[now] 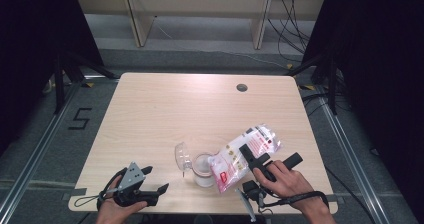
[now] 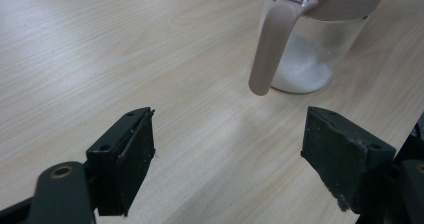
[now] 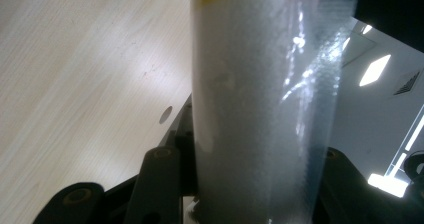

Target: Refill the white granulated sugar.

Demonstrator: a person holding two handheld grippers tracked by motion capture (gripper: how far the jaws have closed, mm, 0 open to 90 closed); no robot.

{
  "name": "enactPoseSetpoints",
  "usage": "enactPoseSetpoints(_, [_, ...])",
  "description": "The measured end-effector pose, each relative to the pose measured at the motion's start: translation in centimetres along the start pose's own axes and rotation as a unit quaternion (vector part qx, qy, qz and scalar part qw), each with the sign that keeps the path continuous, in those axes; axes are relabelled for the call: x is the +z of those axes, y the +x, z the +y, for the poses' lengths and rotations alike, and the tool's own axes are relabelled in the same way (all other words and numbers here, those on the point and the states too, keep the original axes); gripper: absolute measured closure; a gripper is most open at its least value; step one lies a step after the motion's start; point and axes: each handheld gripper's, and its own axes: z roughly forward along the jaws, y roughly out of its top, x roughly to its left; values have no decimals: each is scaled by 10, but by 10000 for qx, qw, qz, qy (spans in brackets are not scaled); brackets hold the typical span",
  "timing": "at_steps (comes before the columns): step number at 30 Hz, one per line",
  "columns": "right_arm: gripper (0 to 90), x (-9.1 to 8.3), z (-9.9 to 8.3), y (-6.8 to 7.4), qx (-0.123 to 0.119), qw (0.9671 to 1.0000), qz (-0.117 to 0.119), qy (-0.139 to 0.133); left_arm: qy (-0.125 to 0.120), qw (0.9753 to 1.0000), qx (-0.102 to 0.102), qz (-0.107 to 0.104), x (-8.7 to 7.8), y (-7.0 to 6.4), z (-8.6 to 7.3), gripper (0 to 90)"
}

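Note:
A clear jar (image 1: 203, 170) with a pale pink rim and its hinged lid (image 1: 183, 156) flipped open stands near the table's front edge; white grains lie in its bottom (image 2: 302, 74). My right gripper (image 1: 254, 160) is shut on a clear plastic bag (image 1: 243, 155) of white grains with red print, tilted with its lower end over the jar's mouth. In the right gripper view the bag (image 3: 260, 99) rises between the jaws. My left gripper (image 1: 154, 182) rests open at the front left, its jaws wide apart (image 2: 227, 154) and pointed at the jar.
The wooden table (image 1: 190, 109) has a round cable hole (image 1: 242, 87) at the back right. A loose cable and connector (image 1: 247, 199) lie at the front edge by the right hand. Shelf legs and cables stand on the floor beyond.

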Motion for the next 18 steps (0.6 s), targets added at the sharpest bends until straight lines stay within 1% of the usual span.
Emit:
enactPoseSetpoints(2, [650, 1, 1, 1, 86, 10000, -26, -16, 13, 10000, -11, 5, 0, 0, 0, 204])
enactPoseSetpoints(3, [651, 1, 0, 1, 91, 10000, -28, -22, 3, 10000, -12, -14, 0, 0, 0, 204])
enactPoseSetpoints(4, [652, 0, 0, 1, 101, 9999, -26, -26, 13, 10000, -11, 11, 0, 0, 0, 204])
enactPoseSetpoints(8, [655, 0, 0, 1, 82, 10000, -27, -37, 40, 10000, 29, 11, -1, 1, 0, 204])
enactPoseSetpoints(9, [656, 0, 0, 1, 76, 10000, -34, -36, 14, 10000, -9, 14, 0, 0, 0, 204])
enactPoseSetpoints(18, [667, -1, -1, 1, 115, 9999, -40, -29, -5, 10000, -14, -11, 0, 0, 0, 204])
